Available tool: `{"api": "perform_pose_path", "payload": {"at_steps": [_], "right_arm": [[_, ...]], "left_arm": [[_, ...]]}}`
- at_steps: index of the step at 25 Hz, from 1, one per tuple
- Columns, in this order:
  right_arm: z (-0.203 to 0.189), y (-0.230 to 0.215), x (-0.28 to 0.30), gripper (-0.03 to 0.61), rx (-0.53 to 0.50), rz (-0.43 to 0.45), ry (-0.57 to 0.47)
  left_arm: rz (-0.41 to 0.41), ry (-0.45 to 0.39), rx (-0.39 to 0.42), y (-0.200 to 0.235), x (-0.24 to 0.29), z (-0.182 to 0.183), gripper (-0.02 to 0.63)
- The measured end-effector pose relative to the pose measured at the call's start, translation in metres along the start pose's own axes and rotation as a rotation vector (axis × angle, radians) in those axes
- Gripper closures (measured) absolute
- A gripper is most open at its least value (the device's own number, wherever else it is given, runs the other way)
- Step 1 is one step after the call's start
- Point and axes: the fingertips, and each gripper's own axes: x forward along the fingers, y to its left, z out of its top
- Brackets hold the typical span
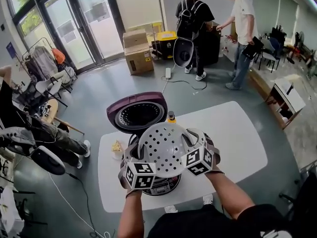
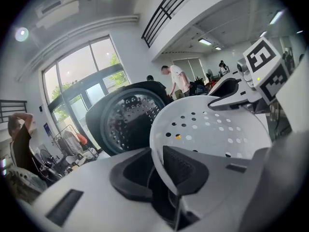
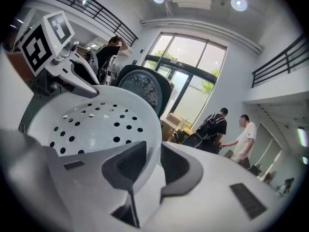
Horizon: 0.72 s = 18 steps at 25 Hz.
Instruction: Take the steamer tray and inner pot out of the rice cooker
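Closest in, the person's two forearms run out to the left gripper (image 1: 132, 155) and the right gripper (image 1: 190, 139). Each is clamped on the rim of the white perforated steamer tray (image 1: 163, 145), on opposite sides, with the thin plastic lip pinched between the pads. The tray hangs in the air above the open rice cooker (image 1: 159, 185), in front of its raised lid (image 1: 137, 114), and looks clear of the cooker's mouth. The inner pot is hidden beneath the tray, so it is probably in the cooker, though I cannot see it from here. As I judge it, the step in hand is carrying the tray away. To do that well, both hands should travel together at one height so the shallow rim neither twists nor slips from either pinch. The tray should stay away from the lid, and neither grip should loosen until the tray rests flat on a bare stretch of the white table (image 1: 233, 133).
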Motion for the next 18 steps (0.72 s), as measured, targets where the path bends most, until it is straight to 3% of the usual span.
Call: {"api": "perform_pose_path", "payload": {"at_steps": [9, 18], "right_arm": [[-0.06, -0.096, -0.024, 0.485, -0.006, -0.013, 0.013], [-0.137, -0.163, -0.045, 0.485, -0.006, -0.013, 0.056]], "left_arm": [[-0.022, -0.018, 0.004, -0.086, 0.026, 0.074, 0.535], [-0.072, -0.01, -0.013, -0.178, 0.06, 0.111, 0.535]]}}
